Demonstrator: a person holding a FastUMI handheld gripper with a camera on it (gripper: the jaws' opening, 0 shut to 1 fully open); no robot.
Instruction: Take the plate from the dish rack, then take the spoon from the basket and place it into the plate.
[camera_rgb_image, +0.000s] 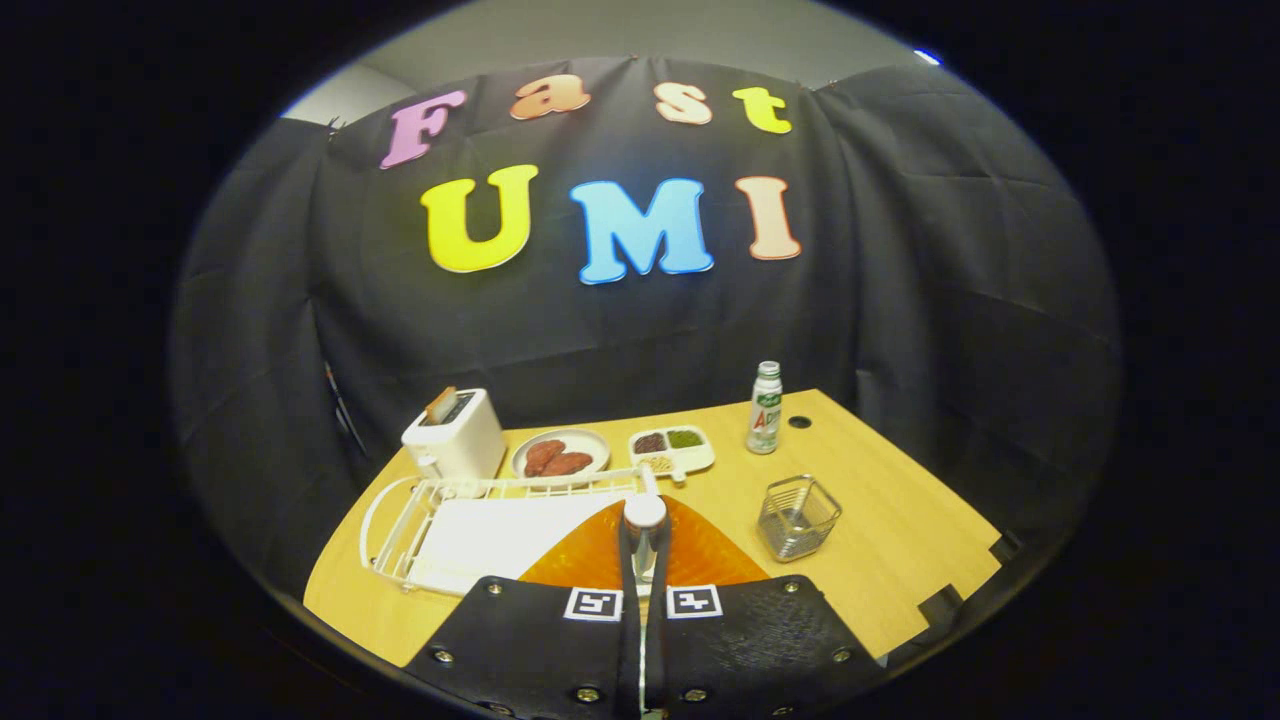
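Observation:
My gripper (643, 592) is shut on a metal spoon (645, 530), which stands upright between the fingers with its rounded end on top. Right behind the spoon and the fingers lies an orange plate (590, 560) on the wooden table (900, 540), partly hidden by the fingers. To the left of the plate a white wire dish rack (450, 530) lies with a white mat in it. A small wire basket (797, 517) stands to the right of the plate, and I see nothing in it.
Behind the rack are a white toaster (455, 435), a white plate of brown food (560, 455) and a divided tray (672, 448) of grains. A small bottle (765, 408) stands at the back right. Black cloth walls the table in.

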